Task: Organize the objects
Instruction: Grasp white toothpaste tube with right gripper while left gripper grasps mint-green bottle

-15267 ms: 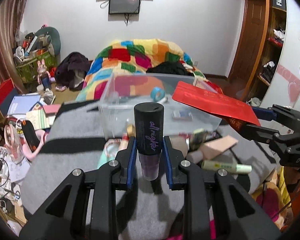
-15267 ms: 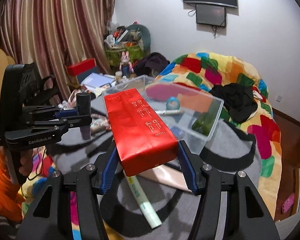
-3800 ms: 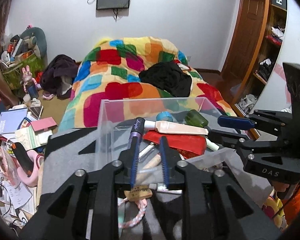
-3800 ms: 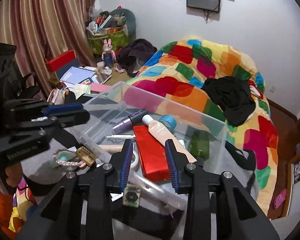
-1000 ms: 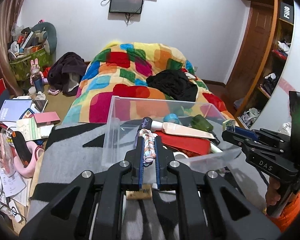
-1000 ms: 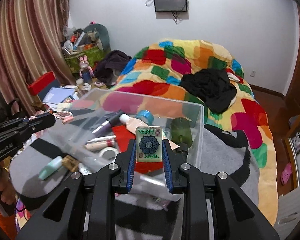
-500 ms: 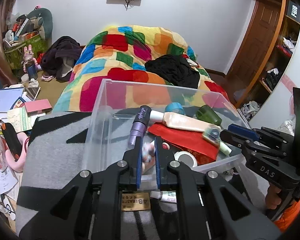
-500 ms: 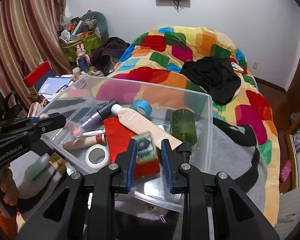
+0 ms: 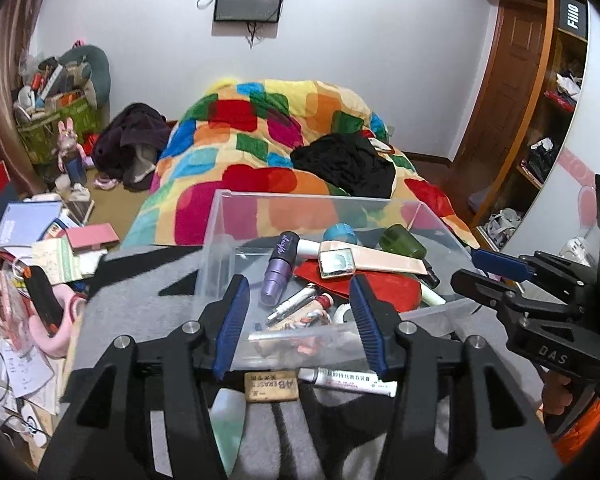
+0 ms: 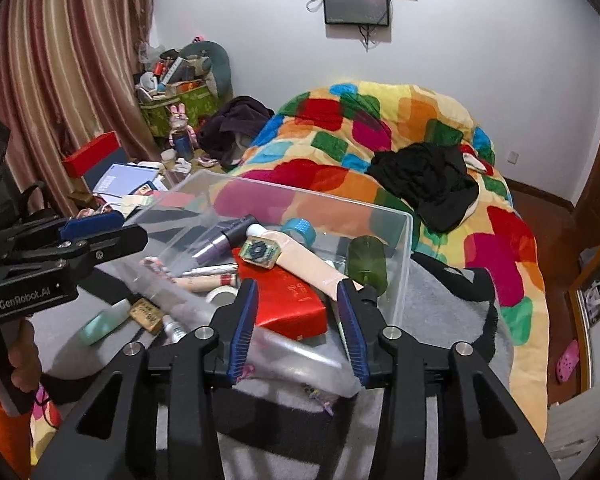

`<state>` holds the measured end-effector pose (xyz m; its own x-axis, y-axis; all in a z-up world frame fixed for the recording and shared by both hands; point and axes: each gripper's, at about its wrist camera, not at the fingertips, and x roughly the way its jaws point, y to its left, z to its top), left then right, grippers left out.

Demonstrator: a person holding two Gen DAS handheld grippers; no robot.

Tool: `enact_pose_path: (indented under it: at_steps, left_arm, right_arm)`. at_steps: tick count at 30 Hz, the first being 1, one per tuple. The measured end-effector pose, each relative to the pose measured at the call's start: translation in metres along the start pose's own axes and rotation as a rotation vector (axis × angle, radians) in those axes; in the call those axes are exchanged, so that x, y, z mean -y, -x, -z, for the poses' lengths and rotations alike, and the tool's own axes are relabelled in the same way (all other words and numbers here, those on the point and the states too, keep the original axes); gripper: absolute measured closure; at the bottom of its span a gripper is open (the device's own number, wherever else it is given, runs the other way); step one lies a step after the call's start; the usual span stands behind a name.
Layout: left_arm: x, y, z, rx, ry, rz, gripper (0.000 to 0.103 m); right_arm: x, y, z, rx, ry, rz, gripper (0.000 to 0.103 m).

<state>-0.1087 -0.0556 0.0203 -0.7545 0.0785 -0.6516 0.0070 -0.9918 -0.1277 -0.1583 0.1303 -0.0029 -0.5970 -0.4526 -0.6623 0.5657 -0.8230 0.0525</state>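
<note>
Opening with nothing between the jaws, left hand-held gripper [image 9: 298, 312] and right hand-held gripper [image 10: 296, 326] held at the near rim of a clear plastic rectangular bin [image 9: 236, 216], square flower-printed tile [image 10: 259, 253] lying inside on a flat red packet [image 10: 296, 300], braided pink cord [image 9: 304, 317] near the bin's near wall.

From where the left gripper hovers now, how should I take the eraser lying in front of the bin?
Grip the eraser across its short width, coming straight down from above. It lies flat on the grey blanket, label up, just outside the clear bin, with a white tube close on its right. The left gripper, jaws opening and empty, should pull back first.
</note>
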Motion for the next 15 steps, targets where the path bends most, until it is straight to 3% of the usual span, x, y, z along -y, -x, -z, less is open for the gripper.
enact_pose_path:
  at_steps: [3,7,9,15]
  left_arm:
    - [-0.002,0.010,0.003,0.005,-0.001,0.011,0.049]
    - [-0.008,0.019,0.013,-0.003,-0.010,0.043,0.035]
    - [-0.011,0.020,0.019,-0.013,-0.011,0.046,0.023]
    - [-0.029,0.024,0.039,-0.028,0.011,0.015,0.018]
  right_arm:
    - [-0.009,0.011,0.005,0.015,0.025,-0.023,0.057]
    - [-0.022,0.017,0.013,0.014,0.060,-0.053,0.055]
    - [-0.029,0.017,0.019,0.005,0.085,-0.065,0.055]
    - [-0.048,0.001,0.031,-0.057,0.140,-0.107,0.055]
